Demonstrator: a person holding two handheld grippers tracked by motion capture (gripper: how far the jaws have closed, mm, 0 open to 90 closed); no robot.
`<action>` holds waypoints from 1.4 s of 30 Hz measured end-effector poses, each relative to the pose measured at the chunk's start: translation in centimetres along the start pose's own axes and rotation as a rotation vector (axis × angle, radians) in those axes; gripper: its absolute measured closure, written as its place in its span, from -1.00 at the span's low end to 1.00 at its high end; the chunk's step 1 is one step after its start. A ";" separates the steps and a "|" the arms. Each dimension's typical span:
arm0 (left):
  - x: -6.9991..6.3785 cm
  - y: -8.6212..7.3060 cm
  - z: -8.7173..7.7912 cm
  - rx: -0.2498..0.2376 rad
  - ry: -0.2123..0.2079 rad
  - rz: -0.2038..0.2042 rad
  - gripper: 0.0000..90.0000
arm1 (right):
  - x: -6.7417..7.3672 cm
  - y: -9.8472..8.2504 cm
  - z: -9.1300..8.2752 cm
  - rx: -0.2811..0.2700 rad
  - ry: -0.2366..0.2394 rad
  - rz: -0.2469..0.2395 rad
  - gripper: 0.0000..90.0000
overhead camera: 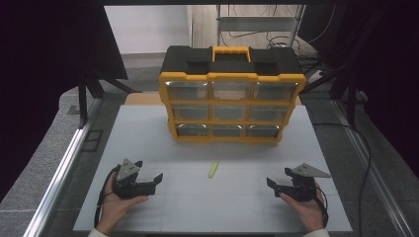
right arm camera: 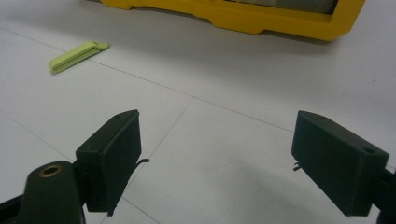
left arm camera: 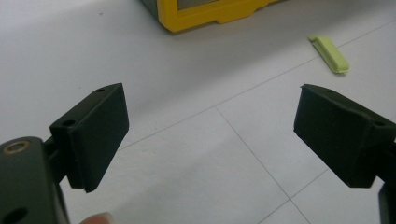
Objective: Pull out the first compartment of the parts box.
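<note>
Nearest the high view's camera, two hands come in from the bottom edge, each holding a hand-held gripper low over the white table [overhead camera: 148, 133]. The left hand-held gripper [overhead camera: 149, 176] sits at the near left, its jaws spread wide with nothing between them; in the left gripper view [left arm camera: 210, 135] only bare table shows in the gap. The right hand-held gripper [overhead camera: 279, 178] sits at the near right, its jaws likewise spread and empty, as the right gripper view [right arm camera: 215, 158] shows.

Between the two, a little farther from the person, a small light-green clip [overhead camera: 213, 169] lies flat on the table, apart from both. From the left hand-held gripper it lies ahead and to the right [left arm camera: 329, 53]; from the right one it lies ahead and to the left [right arm camera: 77, 55]. Neither touches it.

Beyond the clip, at the far middle of the table, a yellow and black drawer organiser [overhead camera: 232, 94] stands upright with a yellow handle on top and three rows of three clear-fronted drawers facing the person. Its yellow base shows at the top of both gripper views.
</note>
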State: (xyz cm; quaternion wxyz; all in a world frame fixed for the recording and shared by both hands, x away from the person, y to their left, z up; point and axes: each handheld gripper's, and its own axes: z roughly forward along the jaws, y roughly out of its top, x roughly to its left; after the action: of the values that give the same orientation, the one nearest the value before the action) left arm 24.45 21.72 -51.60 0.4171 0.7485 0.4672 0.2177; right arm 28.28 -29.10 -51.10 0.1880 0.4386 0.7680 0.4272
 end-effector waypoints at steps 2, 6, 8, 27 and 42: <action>-0.1 0.1 0.0 -0.006 -0.003 0.003 -0.76 | -0.2 0.0 0.0 0.002 -0.001 0.005 -0.64; -0.2 0.4 0.0 -0.019 -0.010 0.009 -0.75 | -0.3 -0.1 -0.1 0.001 -0.001 0.011 -0.64; -0.2 0.4 -0.1 -0.024 -0.009 0.013 -0.72 | -0.3 -0.1 -0.1 0.003 -0.002 0.015 -0.64; -1.4 1.1 -0.2 -0.051 -0.042 0.047 -0.69 | -0.2 0.0 0.2 0.005 -0.006 0.026 -0.64; -2.3 1.4 0.3 -0.052 -0.034 0.122 -0.72 | -0.2 0.2 0.6 0.012 -0.018 0.025 -0.64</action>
State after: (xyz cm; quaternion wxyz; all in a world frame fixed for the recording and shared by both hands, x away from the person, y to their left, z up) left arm 24.34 19.30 -50.41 0.4303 0.7682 0.4076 0.2422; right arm 28.88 -28.95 -51.25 0.1869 0.4531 0.7633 0.4208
